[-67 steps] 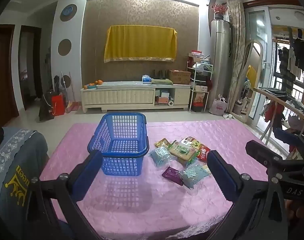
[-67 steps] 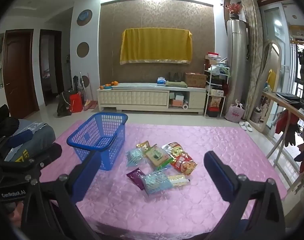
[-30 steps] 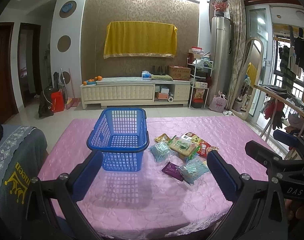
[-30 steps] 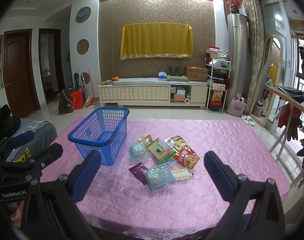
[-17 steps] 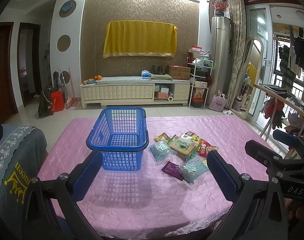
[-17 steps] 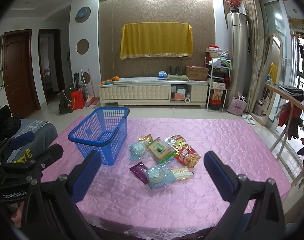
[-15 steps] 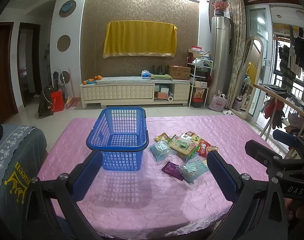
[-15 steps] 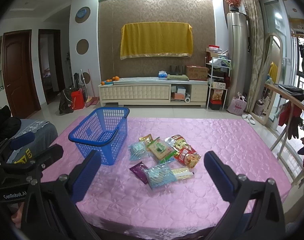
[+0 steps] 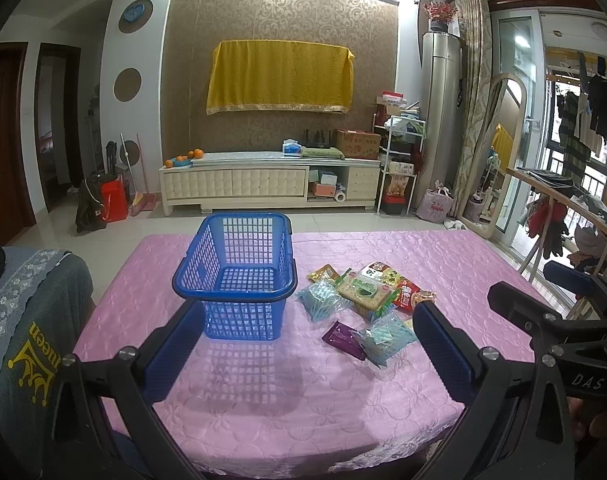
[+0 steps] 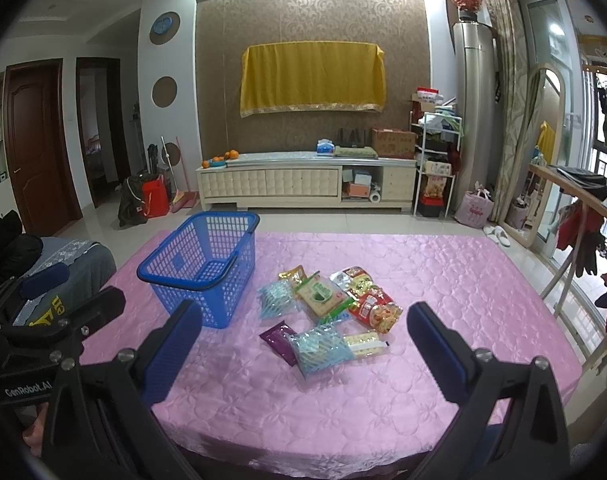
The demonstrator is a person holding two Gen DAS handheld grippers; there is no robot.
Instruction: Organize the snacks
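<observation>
An empty blue basket (image 9: 234,276) stands upright ahead of the left gripper (image 9: 303,350), handle folded down. Just right of it, ahead of the right gripper (image 10: 299,354), loose snack packets (image 10: 327,312) lie flat in an overlapping cluster: purple, clear-blue, green, red and yellow.

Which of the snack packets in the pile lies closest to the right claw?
The light-blue mesh-patterned packet at the near edge of the pile, between the purple packet and the clear cracker pack. The other light-blue packet lies farther back, beside the blue basket.
</observation>
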